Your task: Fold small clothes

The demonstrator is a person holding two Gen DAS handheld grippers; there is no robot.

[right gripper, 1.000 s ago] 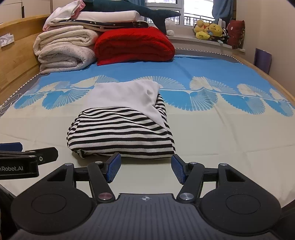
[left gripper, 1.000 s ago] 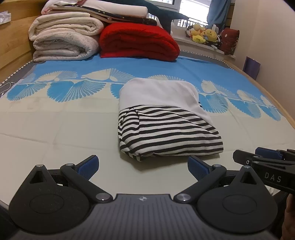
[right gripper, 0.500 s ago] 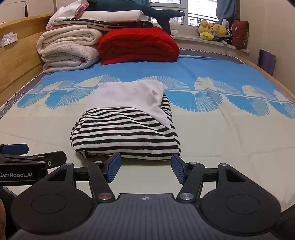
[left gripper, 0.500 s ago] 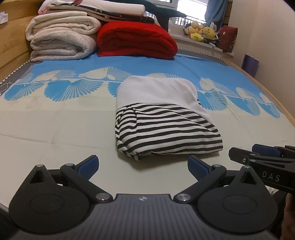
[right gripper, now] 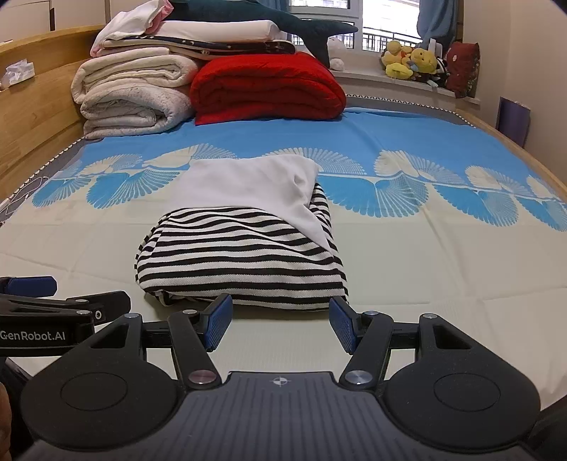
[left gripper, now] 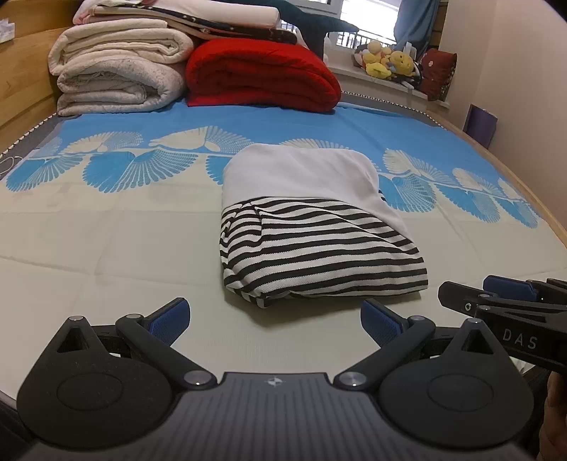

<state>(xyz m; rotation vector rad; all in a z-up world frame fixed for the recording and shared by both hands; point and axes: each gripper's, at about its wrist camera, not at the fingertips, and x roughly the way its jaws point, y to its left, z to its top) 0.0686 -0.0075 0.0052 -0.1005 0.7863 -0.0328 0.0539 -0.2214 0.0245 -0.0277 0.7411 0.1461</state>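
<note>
Folded striped garment (left gripper: 319, 255) lies near the middle of a bed sheet (left gripper: 106, 255), on its pale cream part, with its far end reaching the blue fan-patterned band. The garment is a compact bundle: the near half shows black and white stripes, and a plain white panel (left gripper: 301, 173) covers the far half. In the right wrist view the white panel (right gripper: 255, 184) drapes down over the right side of the stripes.

Left gripper (left gripper: 274, 317) hovers just in front of the bundle's near edge, its 2 blue-padded fingers spread wide apart and holding nothing. Right gripper (right gripper: 280, 321) sits close to the same near edge, slightly to the right, its 2 blue pads also apart and empty, not touching the cloth. Each gripper shows at the edge of the other's view, side by side and near each other.

At the far end of the bed, a stack of rolled cream blankets (left gripper: 117, 74) sits on the left, touching a folded red blanket (left gripper: 262, 78) on its right. A dark blue plush shark (right gripper: 283, 21) lies across the top of the stacks. Yellow plush toys (right gripper: 407, 60) sit on the windowsill at the far right. A wooden bed frame (right gripper: 32, 117) runs along the left side.
</note>
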